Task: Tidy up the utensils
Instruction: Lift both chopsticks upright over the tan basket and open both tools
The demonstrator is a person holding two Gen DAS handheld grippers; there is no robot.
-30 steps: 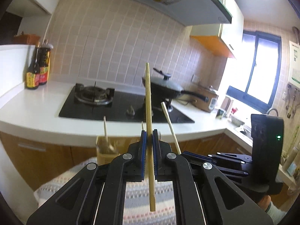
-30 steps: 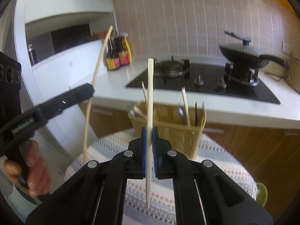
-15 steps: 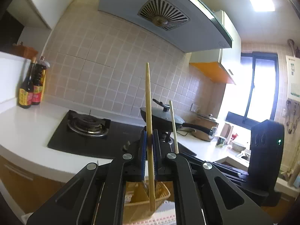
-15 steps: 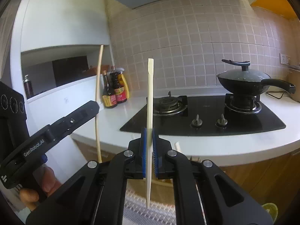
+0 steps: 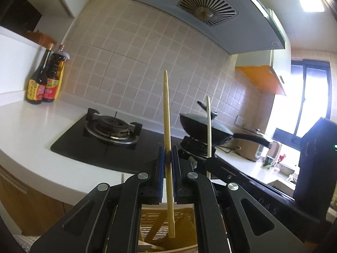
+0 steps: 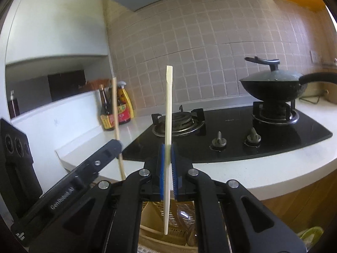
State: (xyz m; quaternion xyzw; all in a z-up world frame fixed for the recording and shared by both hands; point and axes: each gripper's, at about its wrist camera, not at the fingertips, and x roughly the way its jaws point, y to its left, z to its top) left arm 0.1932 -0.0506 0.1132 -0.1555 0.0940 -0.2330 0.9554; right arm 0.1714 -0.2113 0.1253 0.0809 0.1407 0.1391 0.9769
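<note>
My left gripper (image 5: 167, 158) is shut on a tan wooden chopstick (image 5: 166, 113), held upright, its lower end hanging over a woven utensil basket (image 5: 185, 229) below the jaws. My right gripper (image 6: 167, 156) is shut on a pale chopstick (image 6: 168, 109), also upright, above the same basket (image 6: 153, 217). In the left wrist view the right gripper (image 5: 212, 160) shows to the right with its pale chopstick (image 5: 208, 124). In the right wrist view the left gripper (image 6: 115, 145) shows at the left with its tan chopstick (image 6: 115, 116).
A white counter (image 6: 263, 168) carries a black gas hob (image 6: 231, 135) with a lidded black wok (image 6: 273, 84). Sauce bottles (image 5: 45, 80) stand at the counter's left. A range hood (image 5: 206, 12) hangs above. A rice cooker (image 5: 248, 145) sits near the window.
Both grippers have risen and tilted upward with their chopsticks. The basket has dropped from mid-frame to under the jaws, and the striped cloth has left both views.
</note>
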